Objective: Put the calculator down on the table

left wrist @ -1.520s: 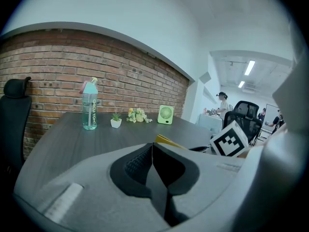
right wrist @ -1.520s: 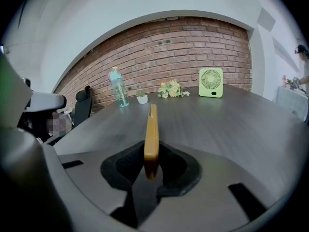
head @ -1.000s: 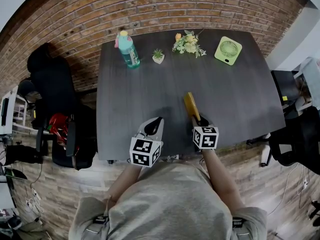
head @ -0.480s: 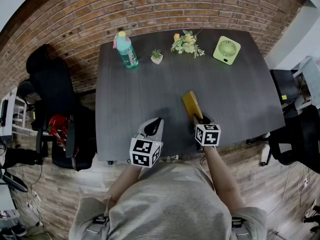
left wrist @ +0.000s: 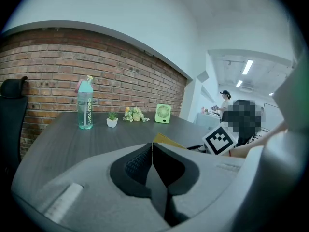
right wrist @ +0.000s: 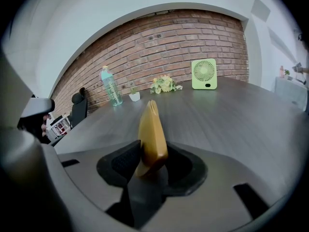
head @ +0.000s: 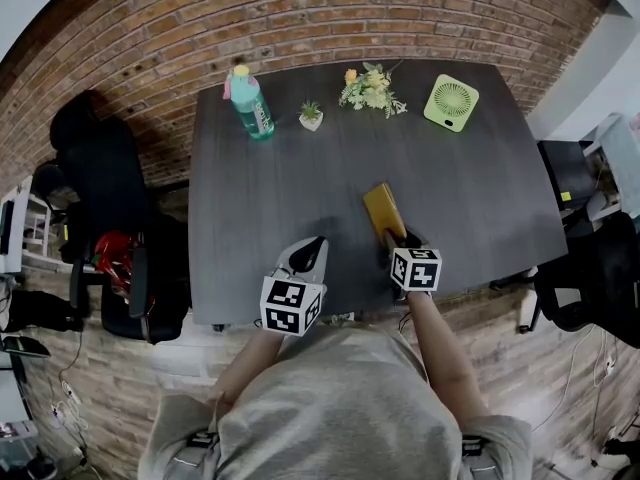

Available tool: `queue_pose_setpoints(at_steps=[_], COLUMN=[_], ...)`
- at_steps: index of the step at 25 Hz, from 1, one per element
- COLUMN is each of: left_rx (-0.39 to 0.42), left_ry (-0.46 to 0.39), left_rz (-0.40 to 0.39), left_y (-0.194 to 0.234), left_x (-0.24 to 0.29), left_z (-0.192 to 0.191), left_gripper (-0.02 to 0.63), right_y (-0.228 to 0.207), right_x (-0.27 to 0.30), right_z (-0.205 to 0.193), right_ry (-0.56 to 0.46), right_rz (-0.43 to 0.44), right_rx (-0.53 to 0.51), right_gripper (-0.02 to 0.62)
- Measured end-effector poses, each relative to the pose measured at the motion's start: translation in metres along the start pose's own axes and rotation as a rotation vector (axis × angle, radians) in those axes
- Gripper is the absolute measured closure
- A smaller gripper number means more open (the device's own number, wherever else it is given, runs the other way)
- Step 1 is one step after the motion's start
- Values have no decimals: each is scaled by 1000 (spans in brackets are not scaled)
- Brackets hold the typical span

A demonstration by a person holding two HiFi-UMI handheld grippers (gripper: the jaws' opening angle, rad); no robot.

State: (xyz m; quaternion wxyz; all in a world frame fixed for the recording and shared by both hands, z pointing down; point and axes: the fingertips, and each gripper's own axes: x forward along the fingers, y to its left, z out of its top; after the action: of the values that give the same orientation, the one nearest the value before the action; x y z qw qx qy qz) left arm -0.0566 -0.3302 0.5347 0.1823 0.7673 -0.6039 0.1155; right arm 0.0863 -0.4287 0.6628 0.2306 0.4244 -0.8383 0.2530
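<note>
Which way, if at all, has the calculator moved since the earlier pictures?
Yes. The calculator has tipped flatter onto the table, showing a broader yellow face. Its distance from the green fan looks about unchanged.

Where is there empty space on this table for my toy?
The dark grey table is bare at left and middle, between the yellow calculator and the back row. Crowded: the back edge, with teal bottle, potted plant, flower bunch, green fan.
</note>
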Motion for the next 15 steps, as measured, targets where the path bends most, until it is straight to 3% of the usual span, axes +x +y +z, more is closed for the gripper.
queue_pose_setpoints(at_steps=[15], left_rx=[6], left_ry=[-13], left_rz=[-5], left_y=[0], left_x=[6], left_z=[5], left_gripper=[588], right_y=[-11], right_x=[8], right_z=[4], right_ry=[10], right_rz=[-18], right_rx=[12], right_gripper=[418])
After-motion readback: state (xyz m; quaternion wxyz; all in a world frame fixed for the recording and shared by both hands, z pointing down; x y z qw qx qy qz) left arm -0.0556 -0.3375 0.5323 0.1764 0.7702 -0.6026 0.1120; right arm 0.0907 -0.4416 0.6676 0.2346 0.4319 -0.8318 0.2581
